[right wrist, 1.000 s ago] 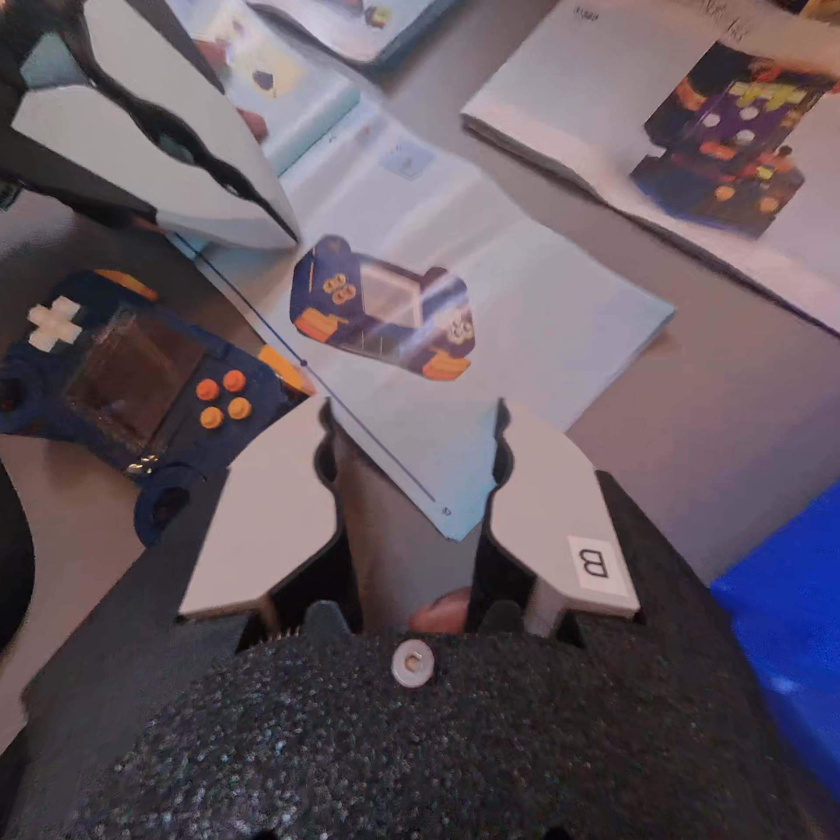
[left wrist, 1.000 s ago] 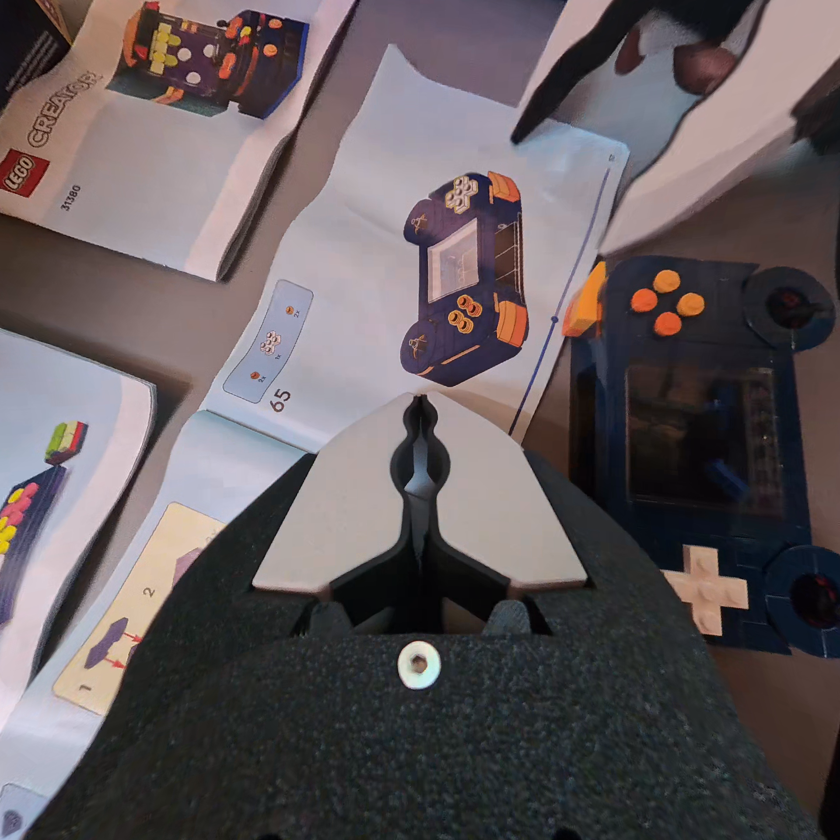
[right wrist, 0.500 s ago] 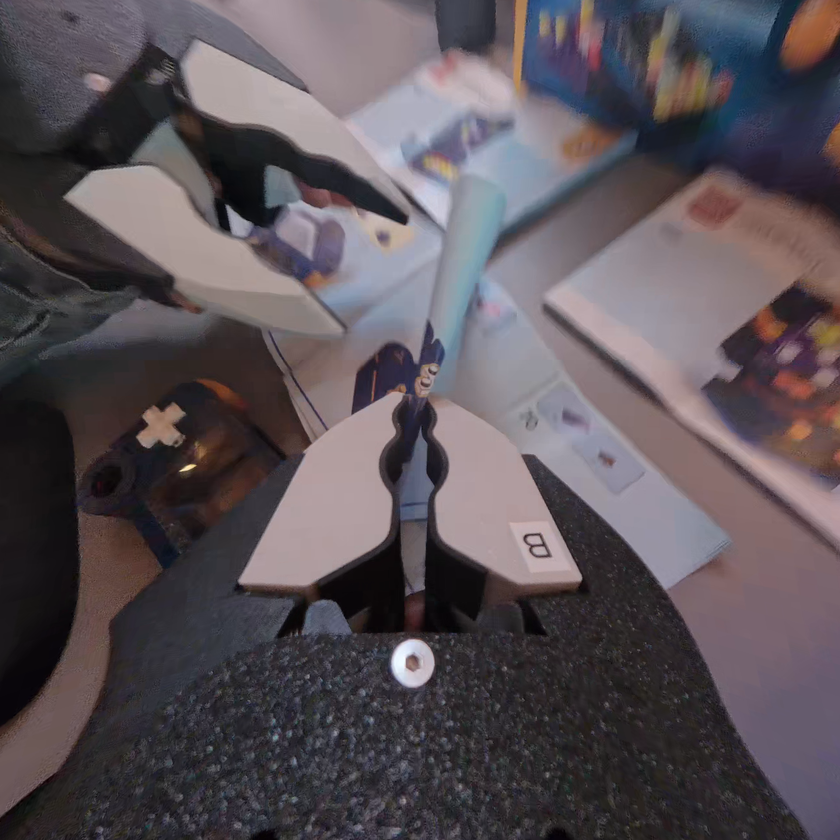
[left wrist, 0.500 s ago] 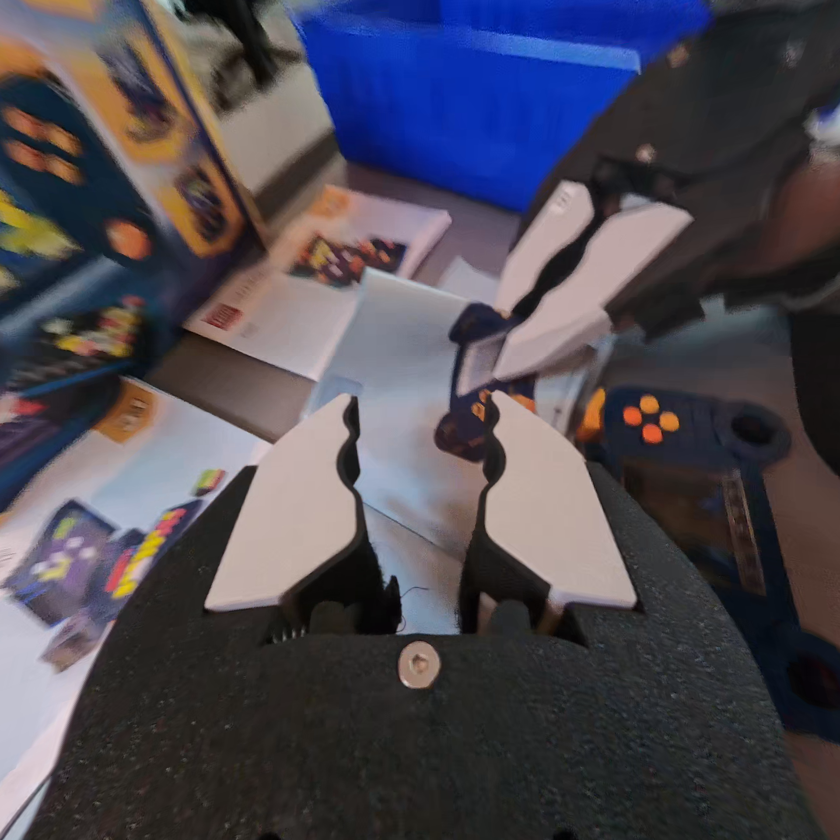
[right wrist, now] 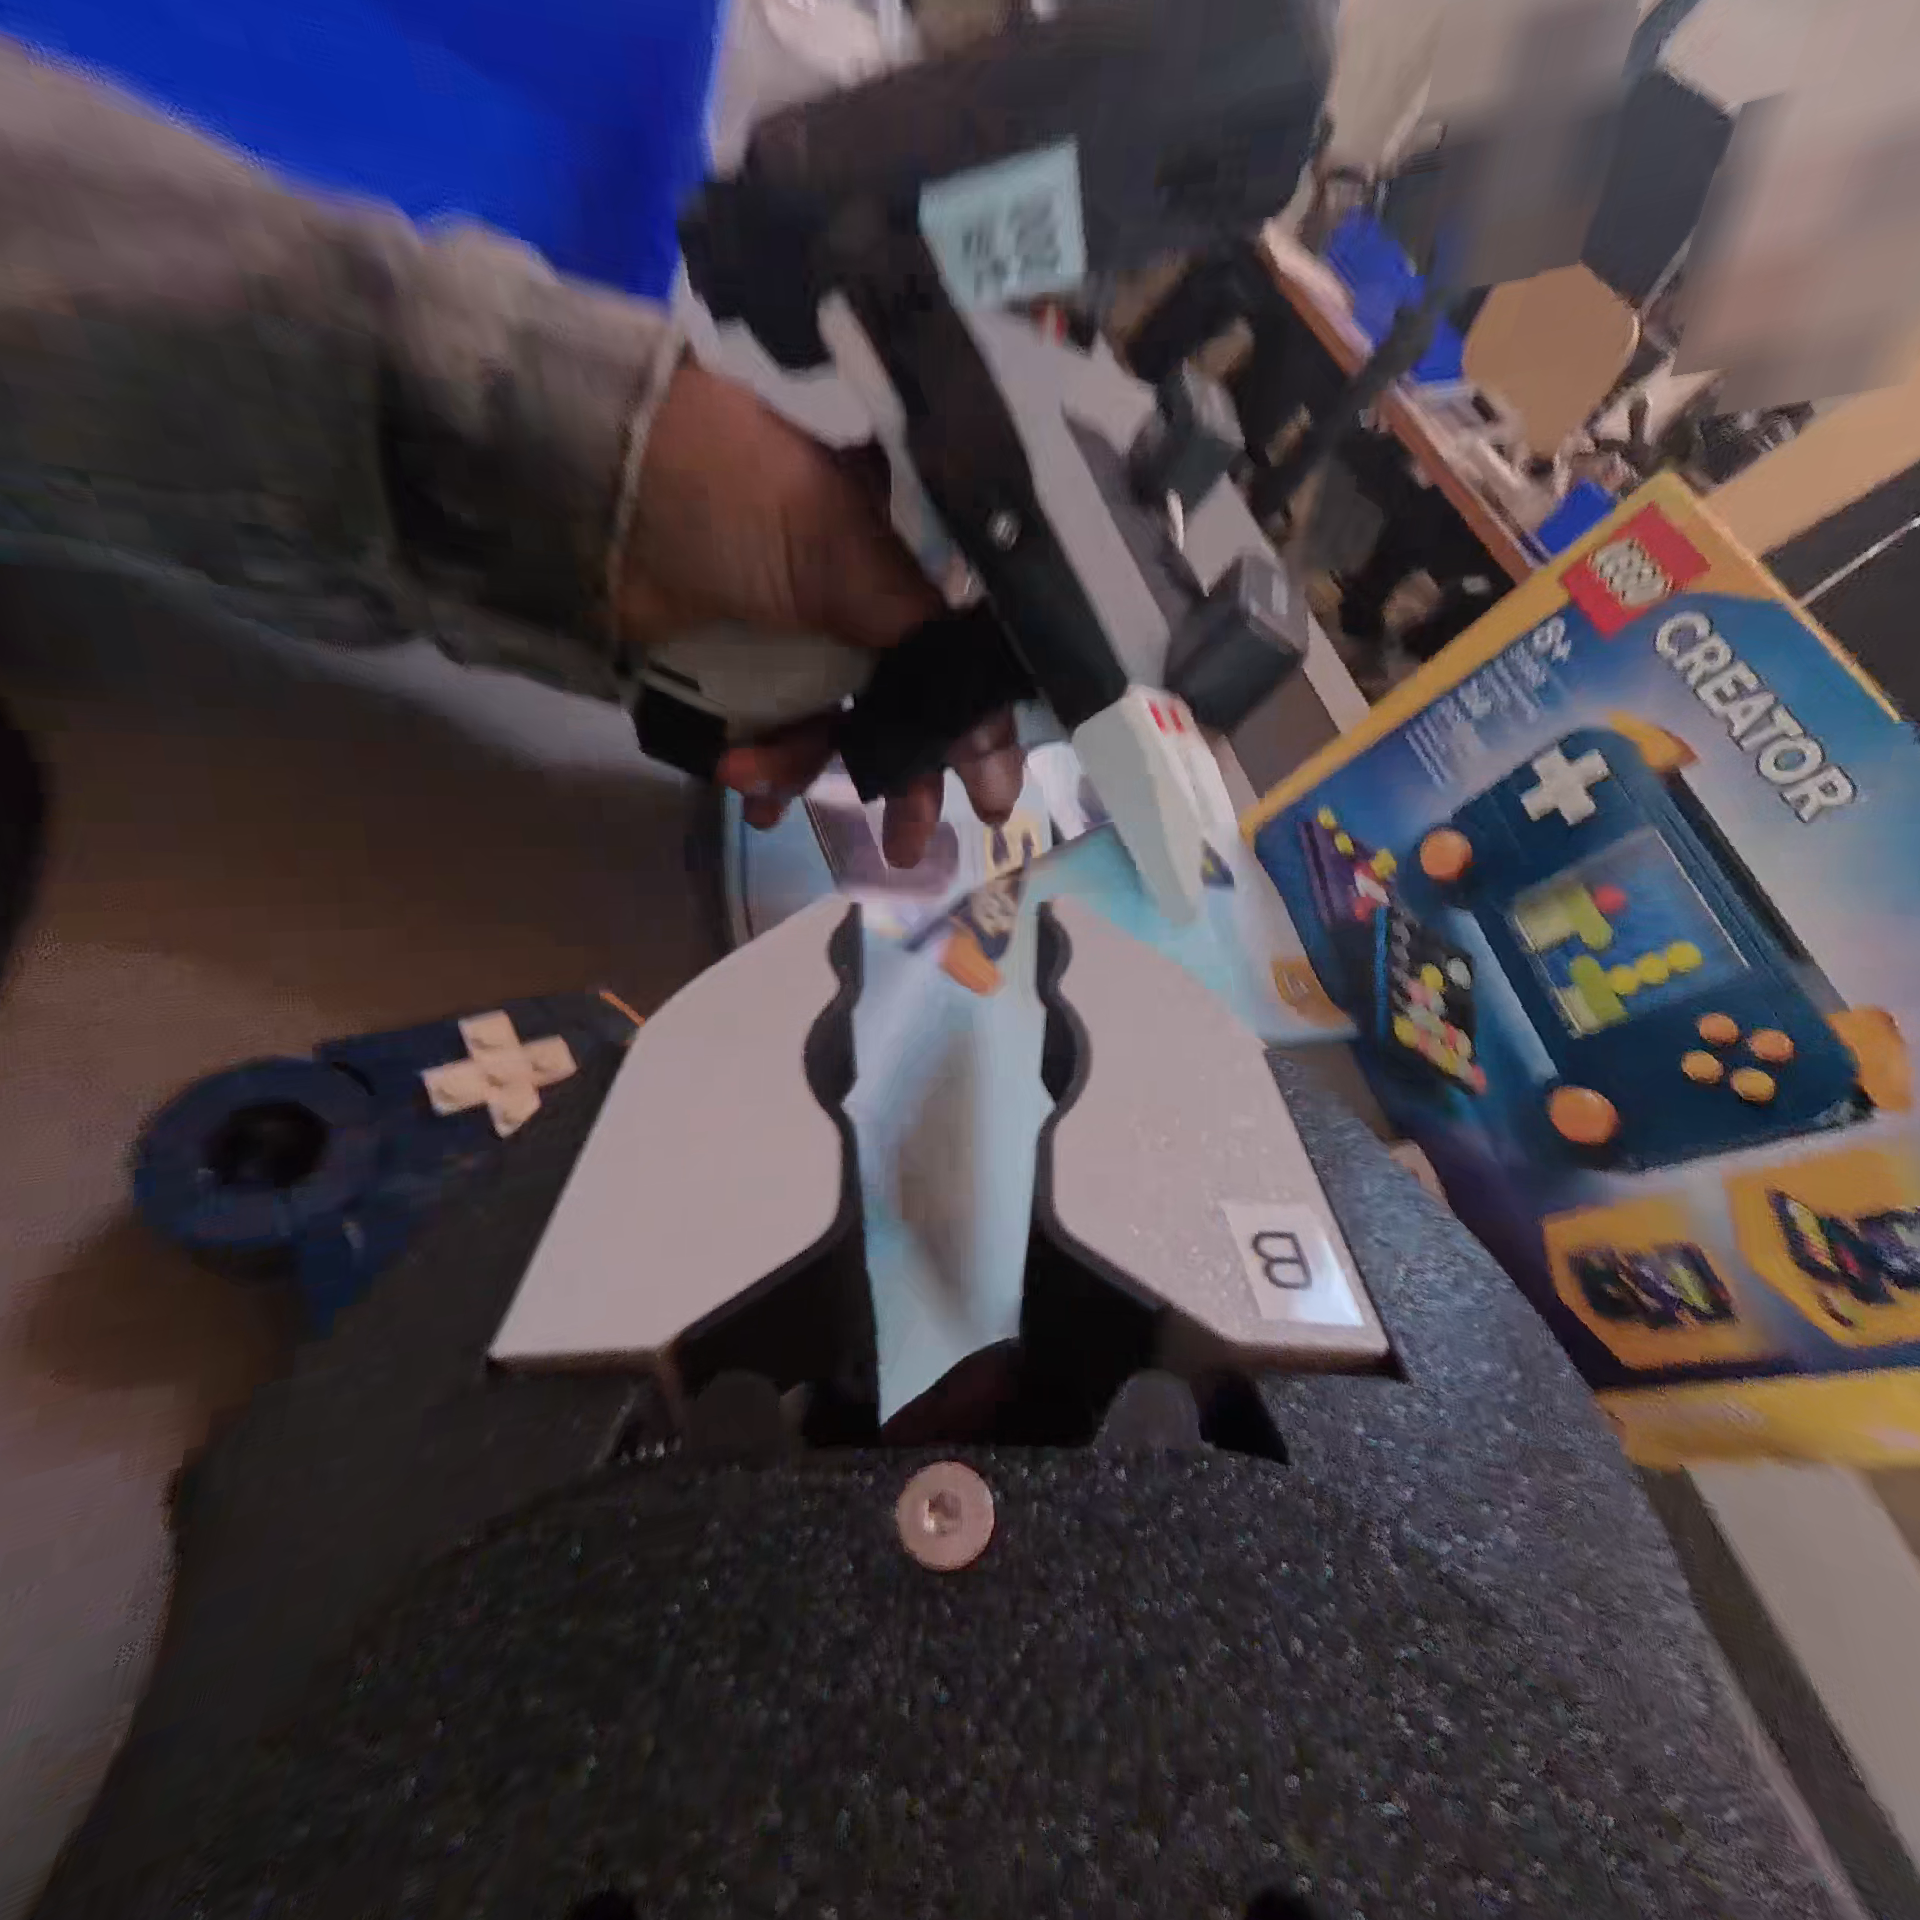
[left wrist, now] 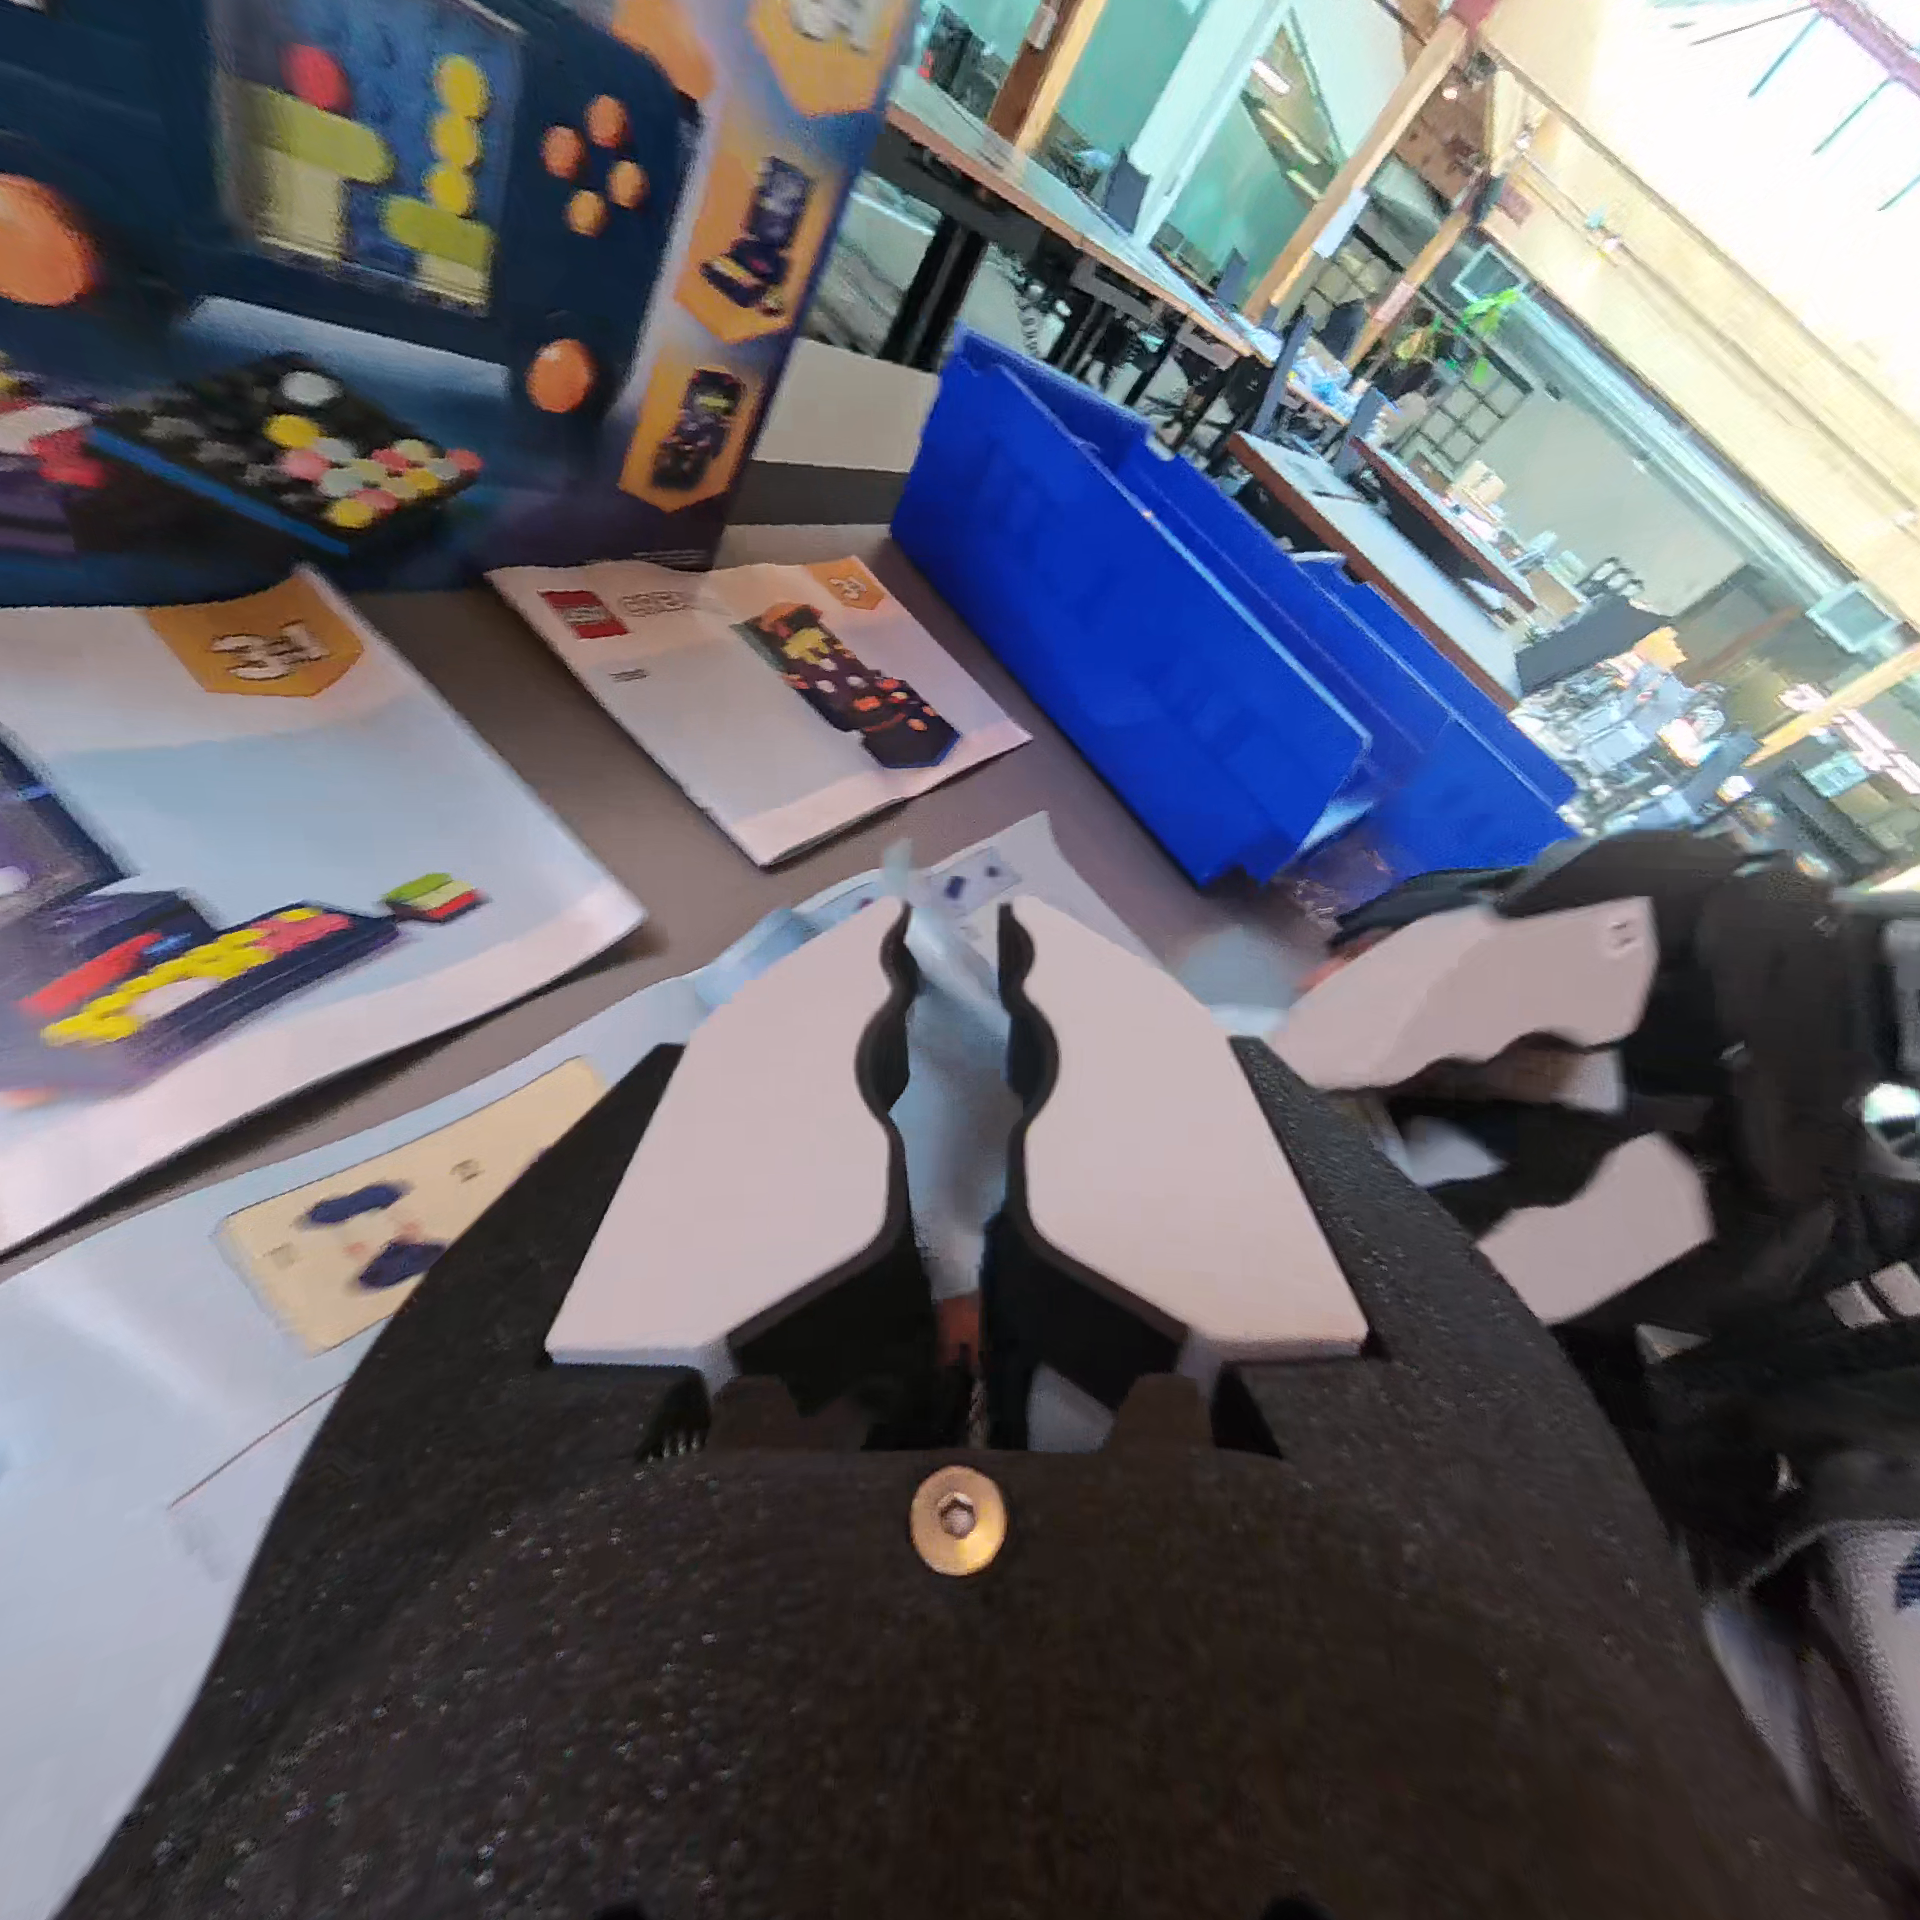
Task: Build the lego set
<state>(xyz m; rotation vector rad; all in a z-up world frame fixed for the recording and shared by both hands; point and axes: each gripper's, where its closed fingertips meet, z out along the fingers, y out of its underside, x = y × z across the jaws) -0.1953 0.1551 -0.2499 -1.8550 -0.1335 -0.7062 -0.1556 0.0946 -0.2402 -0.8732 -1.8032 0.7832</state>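
My right gripper (right wrist: 945, 914) is open, and a light blue page of the instruction booklet (right wrist: 935, 1122) stands on edge between its fingers. My left gripper (left wrist: 951, 914) is open only a narrow gap, with the same page (left wrist: 956, 997) between its fingers. It also shows in the right wrist view (right wrist: 1164, 862), held in a hand, its tips at the far end of the page. The right gripper shows at the right of the left wrist view (left wrist: 1475, 1101). The dark blue lego console (right wrist: 343, 1132) with a white cross lies on the table to the left.
The set's box (right wrist: 1621, 987) stands at the right, and at the back left in the left wrist view (left wrist: 364, 260). Two closed booklets (left wrist: 769, 707) (left wrist: 260, 883) lie flat on the table. Blue bins (left wrist: 1143, 665) stand behind them. A sleeve (right wrist: 260, 416) crosses the upper left. My right gripper's tips are some 10 centimeters from the dark blue lego console (right wrist: 343, 1132).
Both grippers have tilted up from the table. The right gripper, shut on the lifted page half a second ago, has opened. The left gripper's fingers have closed in around the page.
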